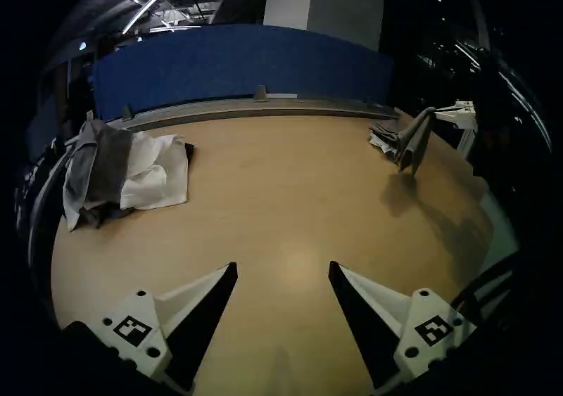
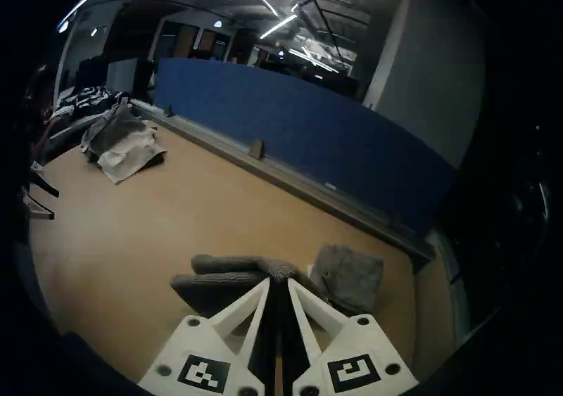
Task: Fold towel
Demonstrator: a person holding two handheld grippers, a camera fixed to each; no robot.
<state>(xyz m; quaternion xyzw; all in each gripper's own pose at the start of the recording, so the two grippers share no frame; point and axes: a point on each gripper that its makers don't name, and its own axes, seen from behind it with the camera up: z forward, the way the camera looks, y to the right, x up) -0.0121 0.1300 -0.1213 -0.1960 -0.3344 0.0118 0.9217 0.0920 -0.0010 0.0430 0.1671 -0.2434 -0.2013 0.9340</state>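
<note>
- My left gripper [image 1: 281,266] hovers over a bare stretch of the wooden bench [image 1: 281,185]. Its fingers are spread wide apart and there is nothing between them.
- My right gripper [image 2: 280,282] has its fingers drawn almost together, and they pinch a bunched fold of the grey towel [image 2: 225,273] right at the tips.
- In the right gripper view, the rest of that towel trails to the left of the fingers in two thick rolls that lie on the bench.
- In the left gripper view I see the same towel far off at the right end of the bench. It hangs from the white fingers like a tent, its upper part raised and its lower edge down at the bench surface.
- A second grey cloth [image 2: 348,276] lies flat on the bench just beside the held towel, on the side toward the bench corner.
- A loose pile of towels [image 1: 127,171], grey over white, sits at the opposite end of the bench, well apart from the held towel.
- A blue partition [image 1: 239,65] runs along the far edge of the bench, behind both the pile and the towel.
- The room beyond is dim, so I cannot make out much there.
</note>
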